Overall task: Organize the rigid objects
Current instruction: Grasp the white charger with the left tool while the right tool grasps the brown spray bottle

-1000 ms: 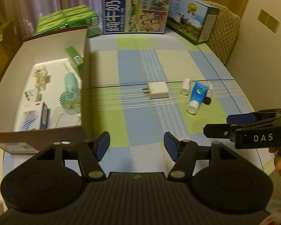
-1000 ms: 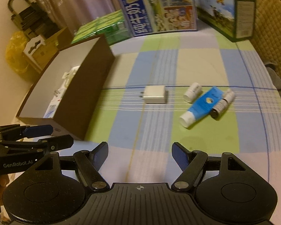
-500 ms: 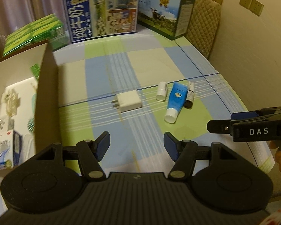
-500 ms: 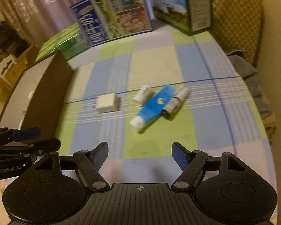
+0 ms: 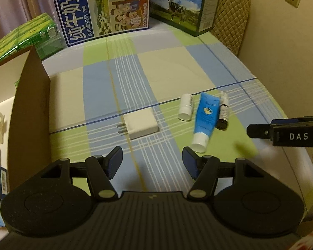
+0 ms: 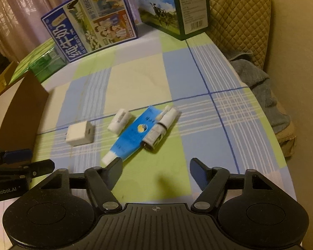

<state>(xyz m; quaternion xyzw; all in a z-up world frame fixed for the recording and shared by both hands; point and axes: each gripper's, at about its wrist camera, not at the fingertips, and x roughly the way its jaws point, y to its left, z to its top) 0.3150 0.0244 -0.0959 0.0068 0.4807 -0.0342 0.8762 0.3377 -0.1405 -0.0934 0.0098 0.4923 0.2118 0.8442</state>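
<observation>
A white plug adapter [image 5: 140,124] [image 6: 80,135] lies on the checked tablecloth. To its right lie a small white bottle [image 5: 186,107] [image 6: 119,120], a blue tube with a white cap [image 5: 205,120] [image 6: 129,136] and a dark spray bottle [image 5: 222,113] [image 6: 161,128]. My left gripper [image 5: 152,162] is open and empty, just short of the adapter. My right gripper [image 6: 156,171] is open and empty, just short of the tube and spray bottle. A brown cardboard box [image 5: 29,112] [image 6: 16,112] stands at the left with several items inside.
Two milk cartons [image 5: 103,10] [image 5: 185,6] and green packs [image 5: 25,39] stand at the back of the table. A quilted chair [image 6: 240,16] and a grey cloth [image 6: 263,87] are at the right. The table edge [image 6: 281,145] curves along the right.
Both grippers have swung right and moved forward toward the loose items. The box has slid to the left edge of both views. Both grippers stay open.
</observation>
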